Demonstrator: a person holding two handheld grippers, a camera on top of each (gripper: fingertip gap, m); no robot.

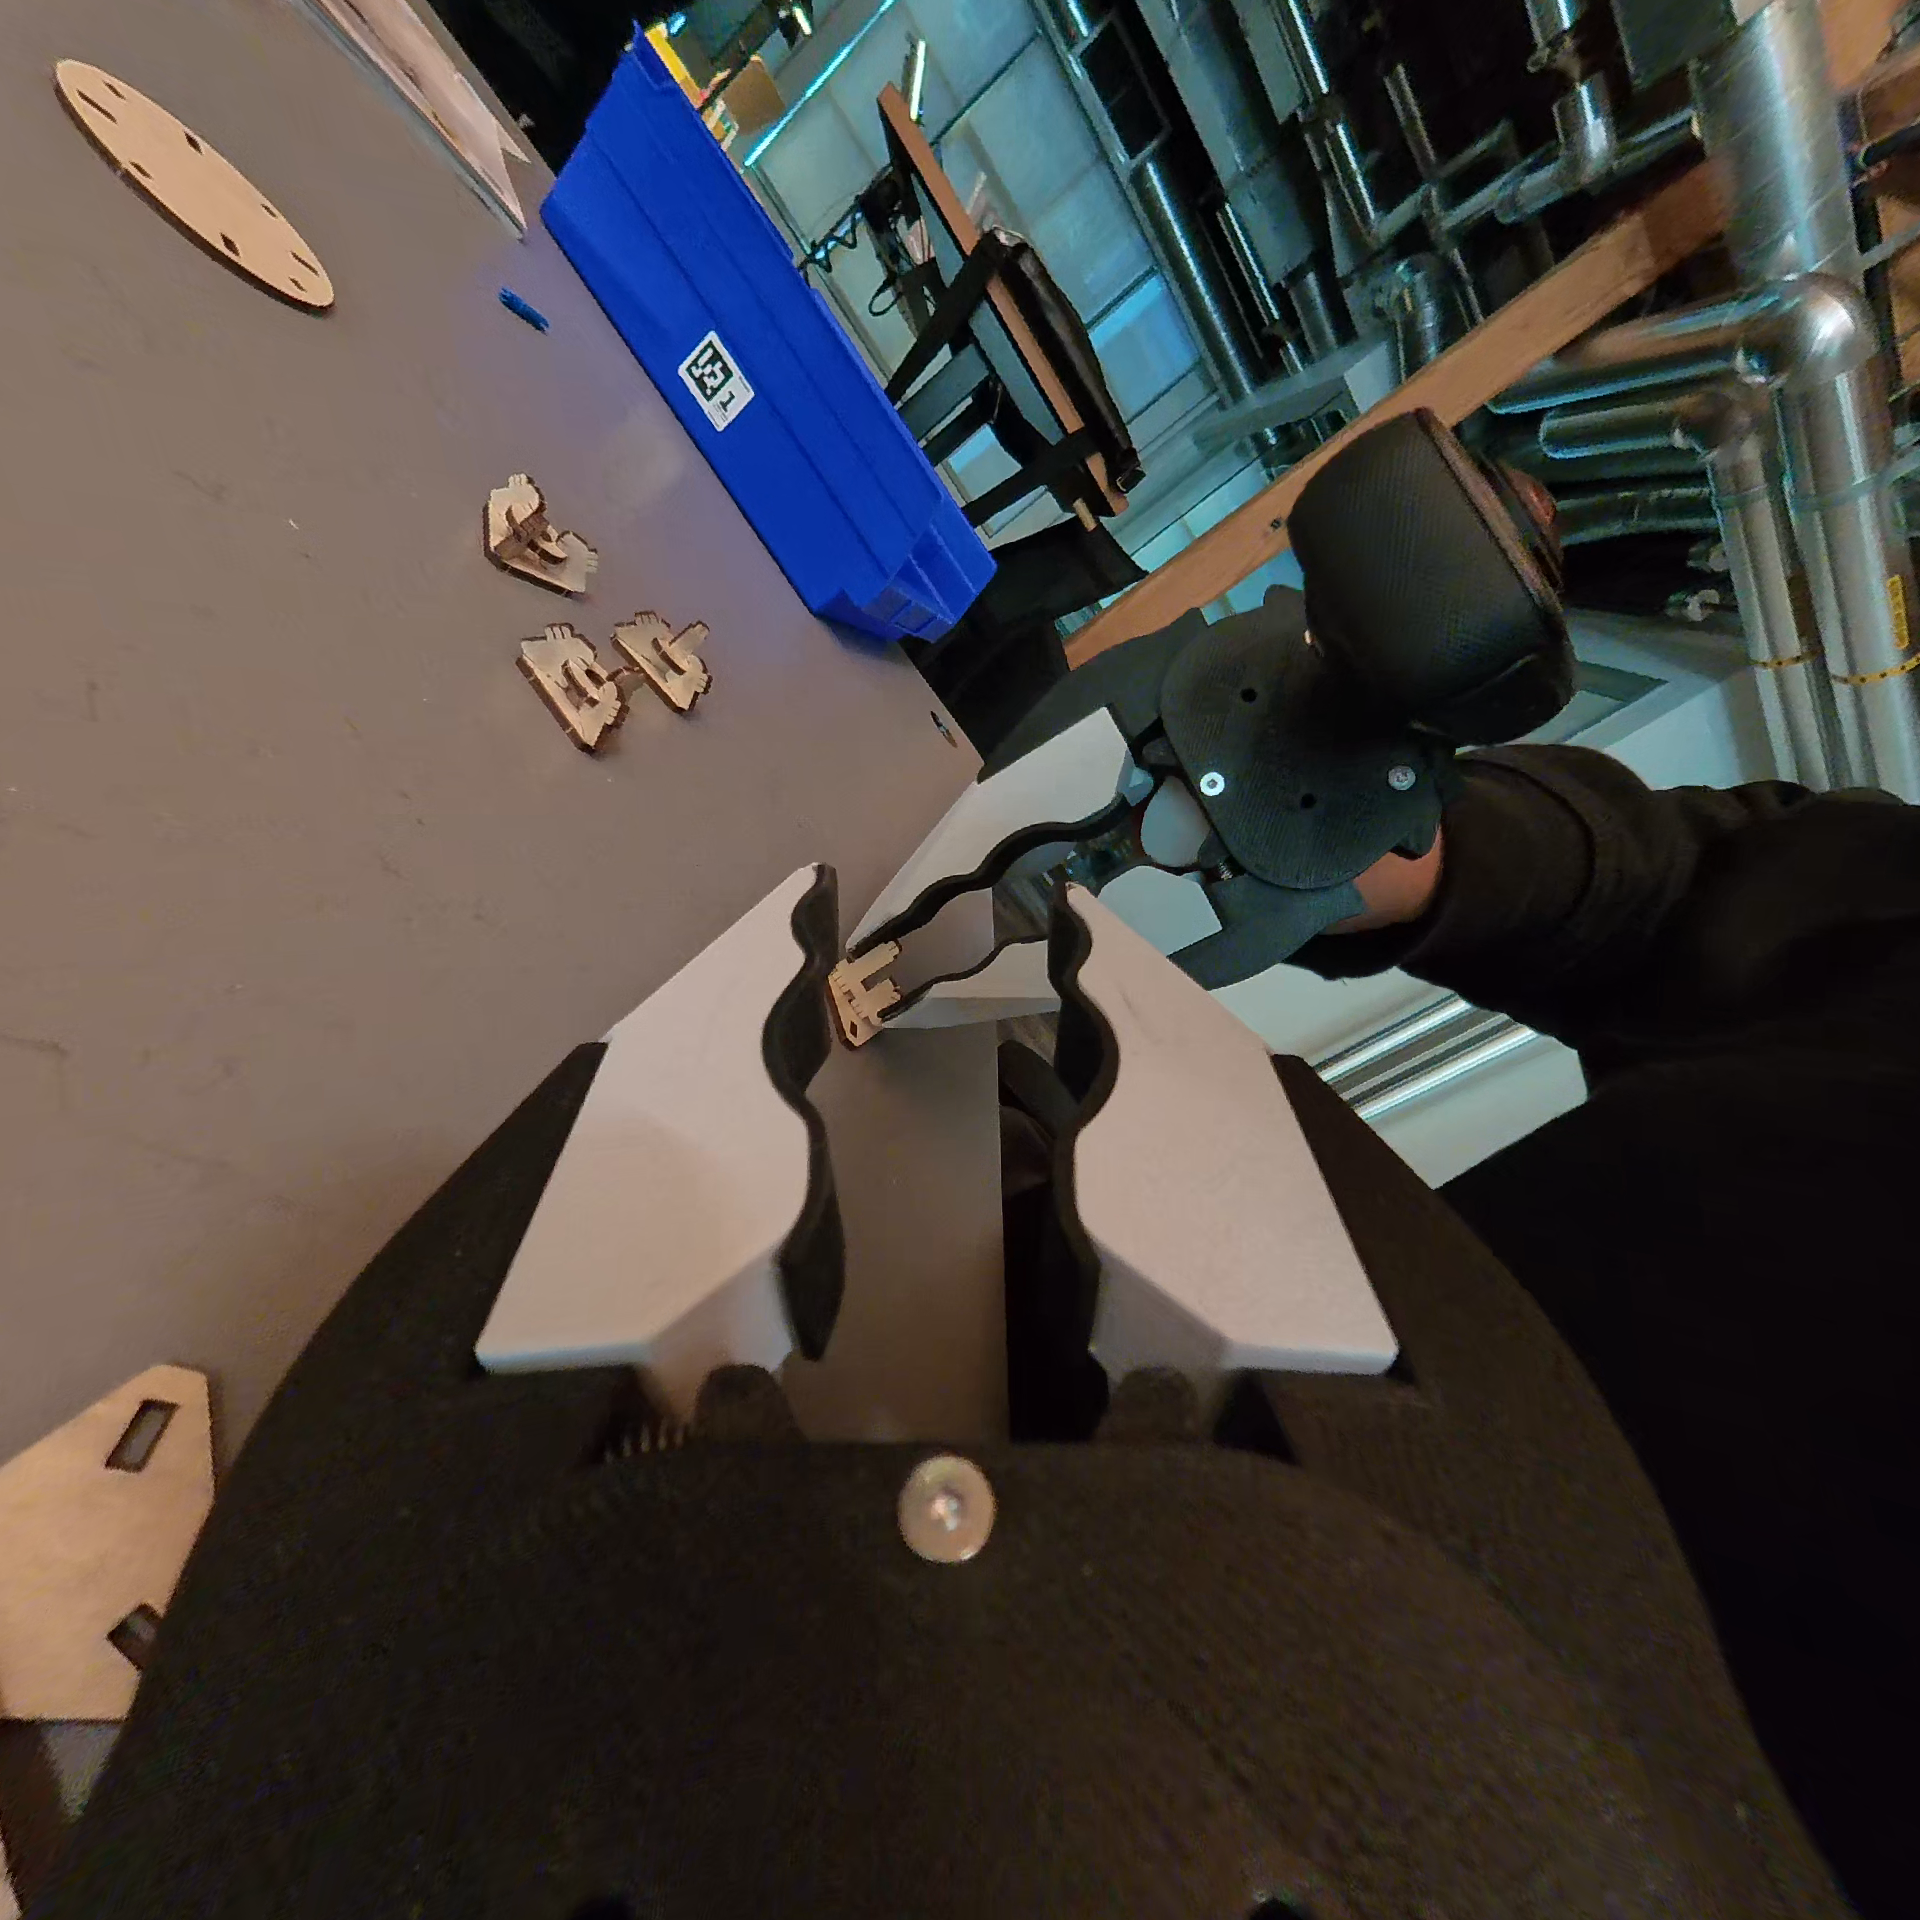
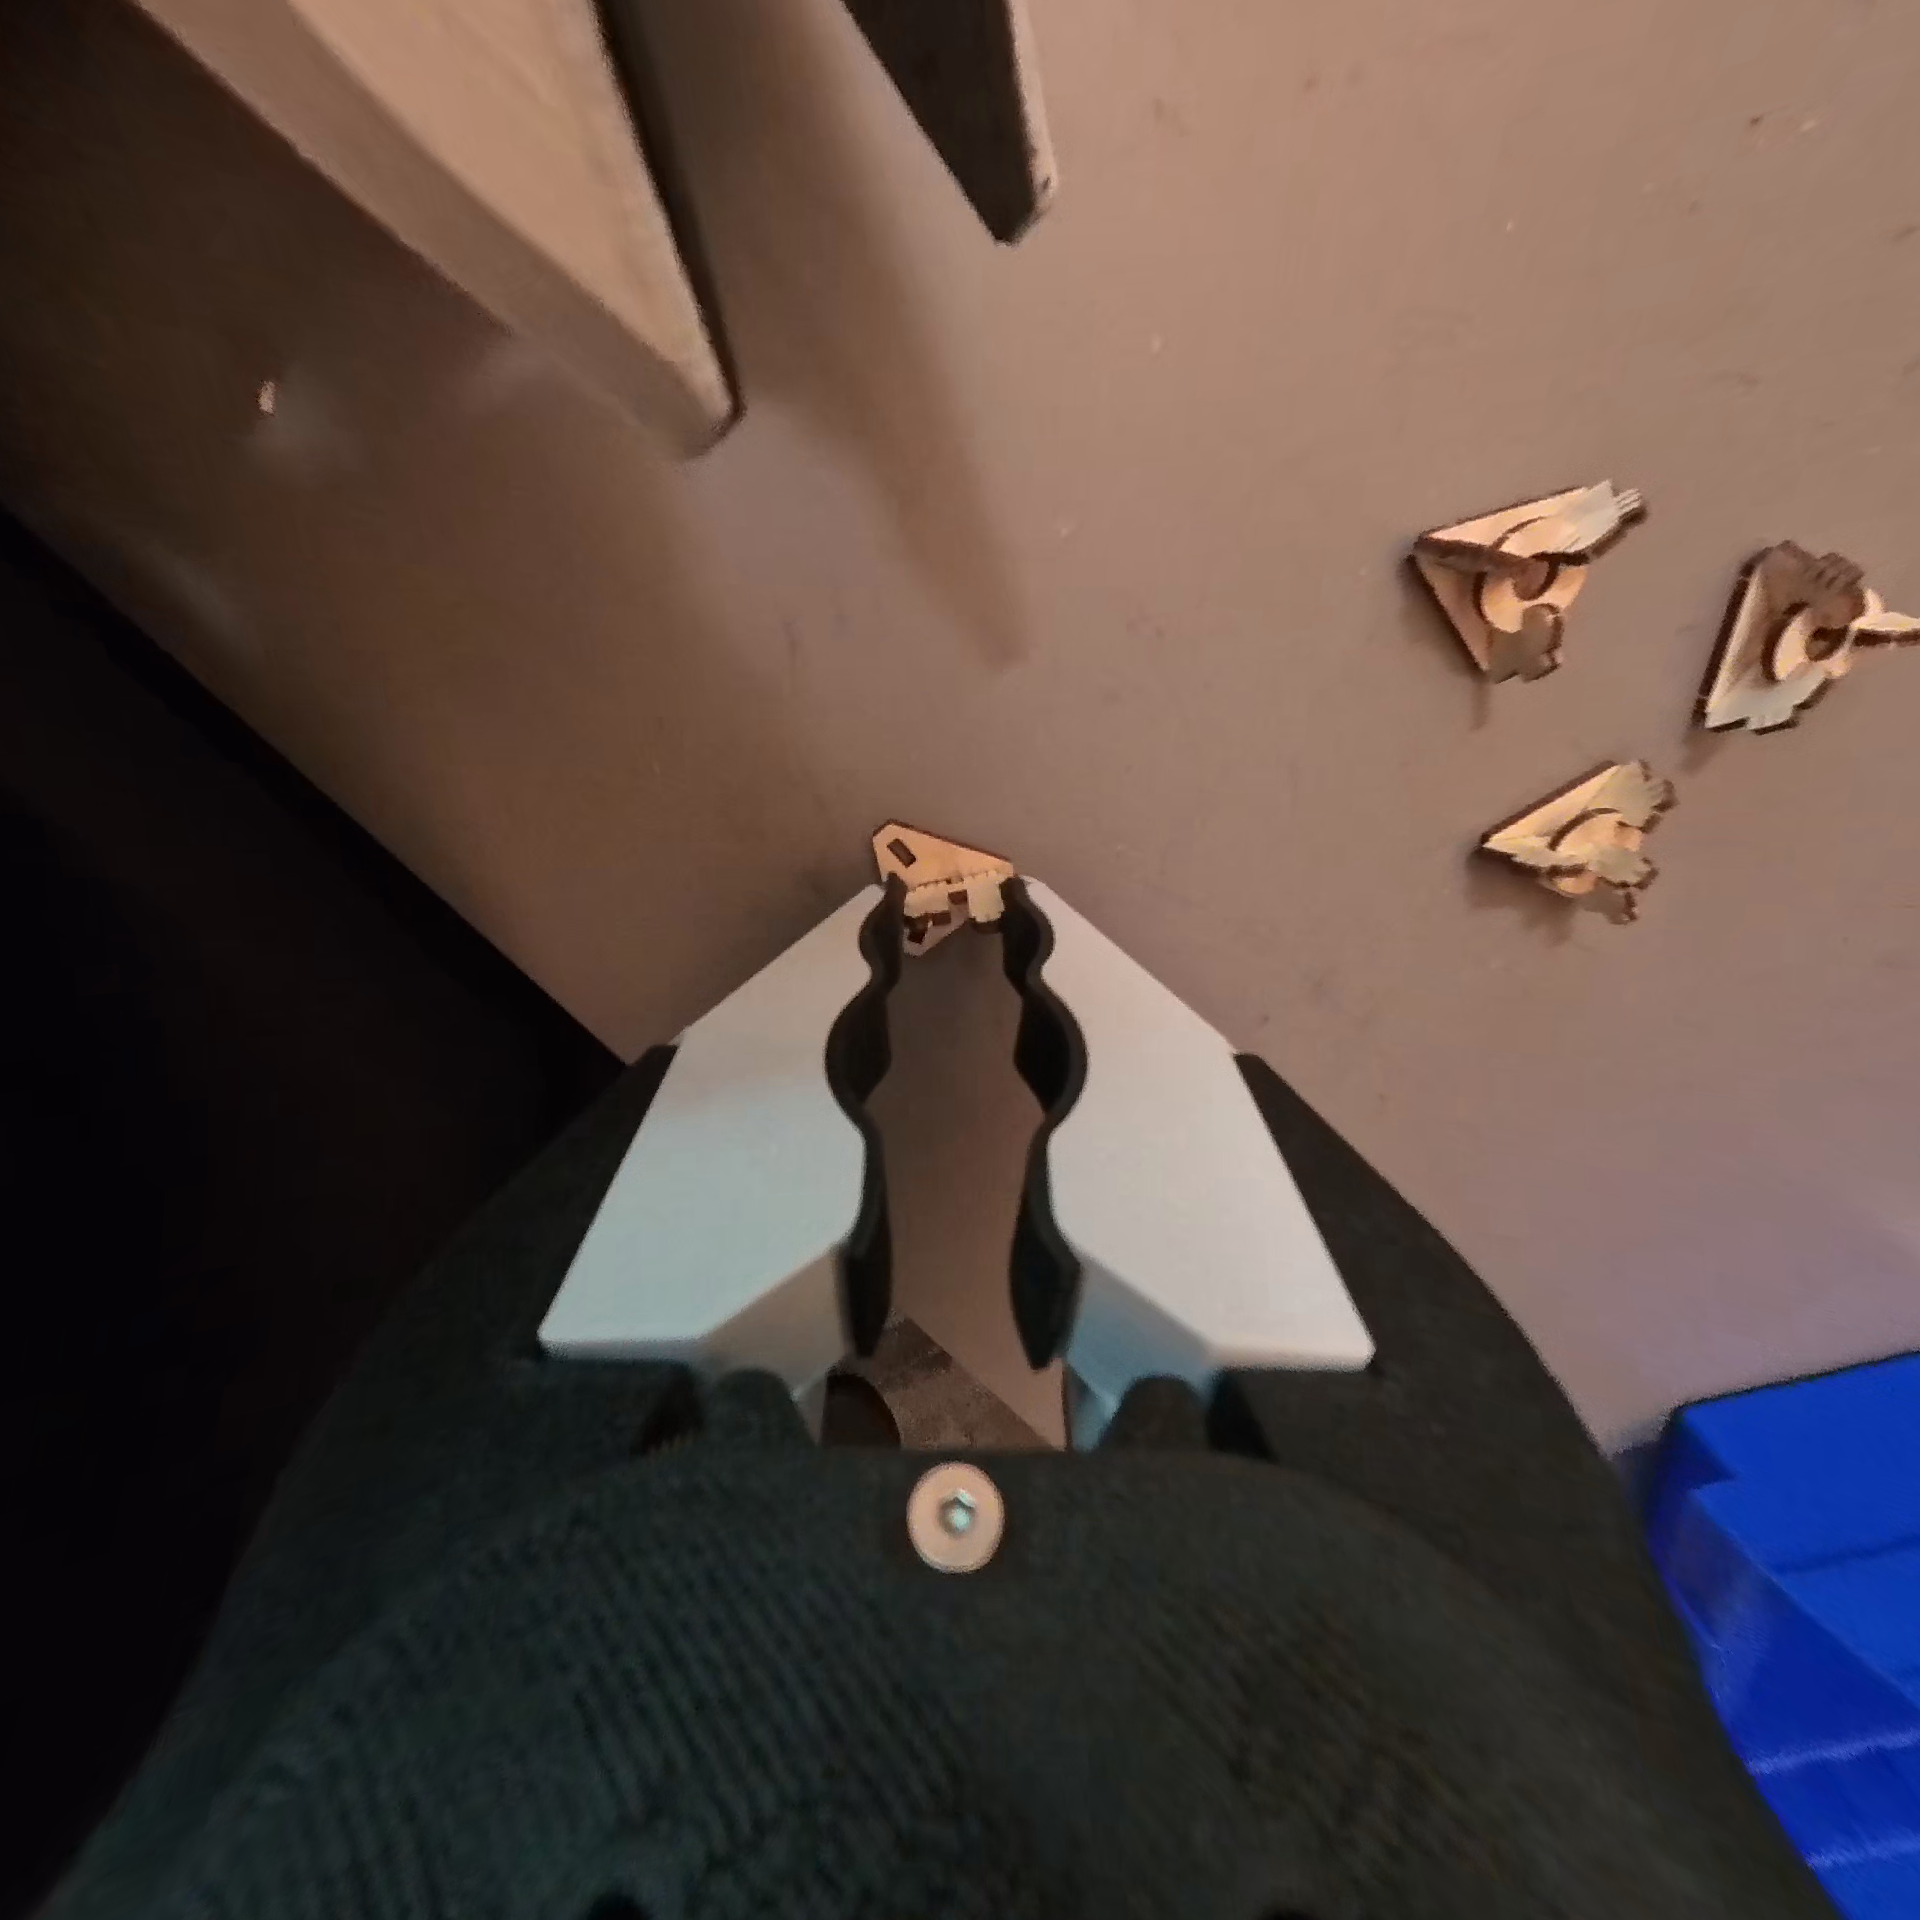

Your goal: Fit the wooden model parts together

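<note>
Clamping a small wooden piece [image 2: 940, 881] between both pads, the right gripper [image 2: 948, 899] holds it just above the grey table [image 2: 1247, 312]; the left gripper [image 1: 940, 914] stands apart, bare, beside it.

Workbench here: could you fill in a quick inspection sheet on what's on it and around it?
Surface: grey tabletop, scuffed.
Job's things: small wooden piece pinched at the right gripper's tips; three similar wooden pieces lying apart on the table.
Clutter: round wooden disc with slots; flat slotted wooden plate at the near edge; blue bin with a sticker; a small blue scrap.
Grippers: right gripper shut on the small wooden piece; left gripper open, empty, one finger close beside that piece.
Cables: nothing seen on the table.
Surroundings: metal pipes, a wooden beam, a person's dark sleeve.
</note>
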